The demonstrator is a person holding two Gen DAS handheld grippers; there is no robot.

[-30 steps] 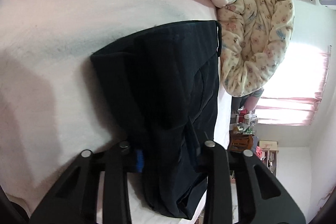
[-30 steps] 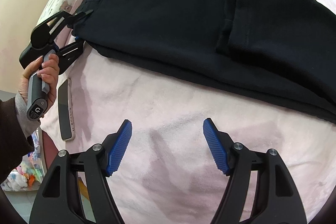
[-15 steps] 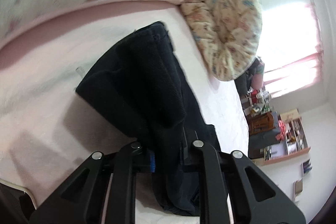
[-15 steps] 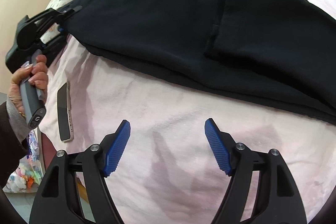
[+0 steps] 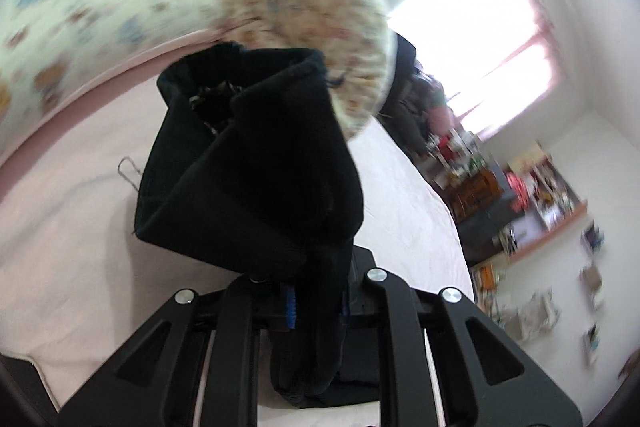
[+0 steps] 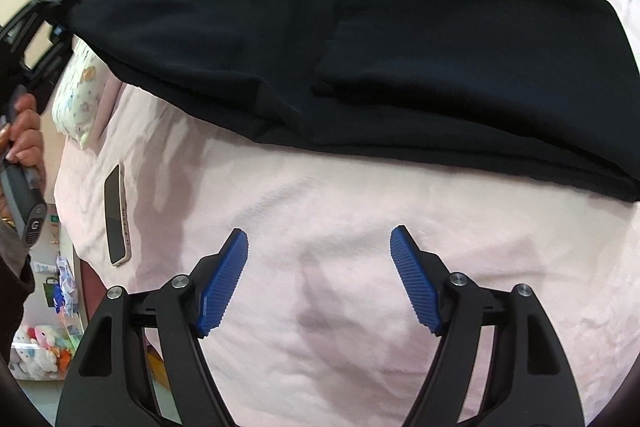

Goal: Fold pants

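Black pants lie folded lengthwise across the pink bed sheet. My left gripper is shut on one end of the pants and holds that end lifted off the bed; the cloth hangs bunched in front of the camera and drapes down between the fingers. In the right wrist view that same gripper shows at the far left, held by a hand. My right gripper hovers open over bare sheet, on the near side of the pants, with nothing between its blue pads.
A phone lies on the sheet near the bed's left edge. Patterned pillows and a rolled quilt sit at the head of the bed. A wire hanger lies beside the pants. Shelves and clutter stand by the window.
The left gripper closed on the pants' end and lifted it, rolling as it rose. The right gripper slid a little across the sheet and stayed open.
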